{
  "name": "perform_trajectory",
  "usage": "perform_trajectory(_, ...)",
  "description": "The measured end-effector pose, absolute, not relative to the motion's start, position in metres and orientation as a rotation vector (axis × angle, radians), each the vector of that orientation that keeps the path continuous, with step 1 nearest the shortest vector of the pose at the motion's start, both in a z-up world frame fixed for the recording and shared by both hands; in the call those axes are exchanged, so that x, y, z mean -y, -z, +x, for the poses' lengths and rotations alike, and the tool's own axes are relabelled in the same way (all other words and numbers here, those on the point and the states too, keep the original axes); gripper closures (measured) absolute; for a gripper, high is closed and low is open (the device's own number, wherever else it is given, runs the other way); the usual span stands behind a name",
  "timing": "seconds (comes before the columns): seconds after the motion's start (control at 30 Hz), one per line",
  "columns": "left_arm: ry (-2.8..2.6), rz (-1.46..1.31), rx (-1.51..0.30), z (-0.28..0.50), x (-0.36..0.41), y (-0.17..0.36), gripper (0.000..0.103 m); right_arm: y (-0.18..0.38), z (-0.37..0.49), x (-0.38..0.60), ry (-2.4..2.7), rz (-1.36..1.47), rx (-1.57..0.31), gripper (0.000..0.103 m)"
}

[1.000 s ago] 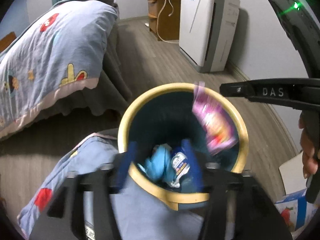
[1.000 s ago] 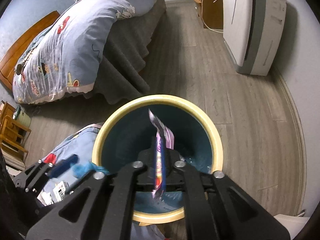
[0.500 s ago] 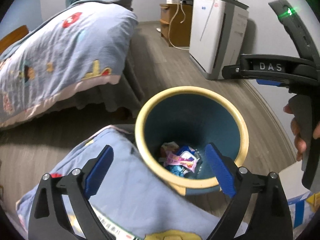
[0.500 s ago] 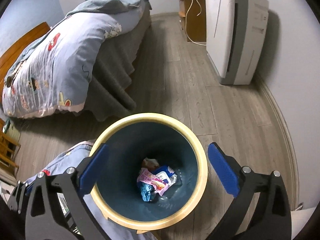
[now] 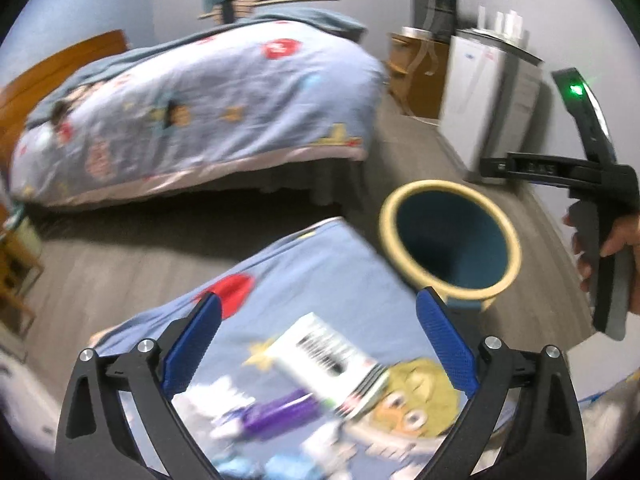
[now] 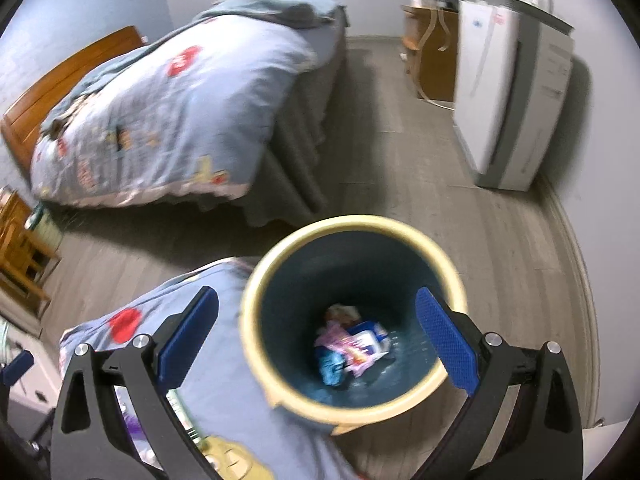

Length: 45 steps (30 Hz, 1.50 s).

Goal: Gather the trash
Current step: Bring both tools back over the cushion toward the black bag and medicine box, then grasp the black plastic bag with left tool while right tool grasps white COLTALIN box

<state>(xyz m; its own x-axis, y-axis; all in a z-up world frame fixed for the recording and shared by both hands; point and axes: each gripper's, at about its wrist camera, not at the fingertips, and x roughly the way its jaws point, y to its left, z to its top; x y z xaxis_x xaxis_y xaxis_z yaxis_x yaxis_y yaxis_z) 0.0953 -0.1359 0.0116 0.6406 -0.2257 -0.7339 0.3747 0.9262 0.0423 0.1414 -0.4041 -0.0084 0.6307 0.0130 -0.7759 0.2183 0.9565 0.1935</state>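
Observation:
A teal bin with a cream rim [image 6: 352, 236] [image 5: 452, 192] stands on the floor beside a blue cartoon blanket [image 5: 312, 280]. Pink and blue wrappers [image 6: 352, 348] lie at its bottom. My right gripper [image 6: 316, 340] is open and empty above the bin. My left gripper [image 5: 318, 344] is open and empty over the blanket, above a white barcoded packet [image 5: 332, 364] and a purple wrapper [image 5: 280, 412]. The right tool shows in the left wrist view [image 5: 596, 208], held by a hand.
A bed with a blue quilt [image 6: 172, 112] stands at the left. A white appliance [image 6: 508, 92] and a wooden cabinet [image 6: 432, 48] stand along the right wall. A wooden chair [image 6: 20, 248] is at the far left. Grey wood floor [image 6: 392, 152] lies between.
Both grippers opened and dropped their trash into the bin. The left gripper then swung left and back over the blanket, bringing the white packet and purple wrapper into view. The right gripper lifted slightly.

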Motion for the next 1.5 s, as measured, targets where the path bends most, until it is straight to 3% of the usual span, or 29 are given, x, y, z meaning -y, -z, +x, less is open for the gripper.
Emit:
perform_trajectory(0.27, 0.198, 0.1, -0.808, 0.045, 0.039, -0.016, 0.006, -0.001, 0.117, 0.322, -0.018, 0.227, -0.901, 0.006)
perform_trajectory(0.57, 0.137, 0.085, -0.837, 0.002, -0.008, 0.007, 0.006, 0.013, 0.092, 0.252, -0.098, 0.168, -0.962, 0.006)
perform_trajectory(0.83, 0.213, 0.084, -0.973, -0.015, 0.009, 0.054, 0.006, 0.037, 0.082, 0.226, -0.084, 0.151, -1.04, 0.006)
perform_trajectory(1.1, 0.237, 0.322, -1.052, -0.027, 0.05, 0.092, 0.01, 0.05, 0.081, 0.217, -0.069, 0.071, -1.065, 0.006)
perform_trajectory(1.13, 0.23, 0.332, -1.058, -0.027, 0.051, 0.094, 0.015, 0.051, 0.081, 0.217, -0.07, 0.071, -1.066, 0.006)
perform_trajectory(1.27, 0.224, 0.312, -1.112, -0.018, 0.043, 0.099, 0.077, 0.053, 0.083, 0.218, -0.073, 0.084, -1.067, 0.006)
perform_trajectory(1.3, 0.225, 0.294, -1.124, -0.015, 0.04, 0.098, 0.083, 0.053, 0.084, 0.218, -0.074, 0.086, -1.068, 0.006)
perform_trajectory(1.33, 0.218, 0.284, -1.126, -0.013, 0.037, 0.095, 0.097, 0.053, 0.085, 0.219, -0.076, 0.089, -1.07, 0.006)
perform_trajectory(1.5, 0.224, 0.247, -1.014, -0.002, 0.024, 0.043, 0.101, 0.055, 0.089, 0.224, -0.084, 0.118, -1.072, 0.006)
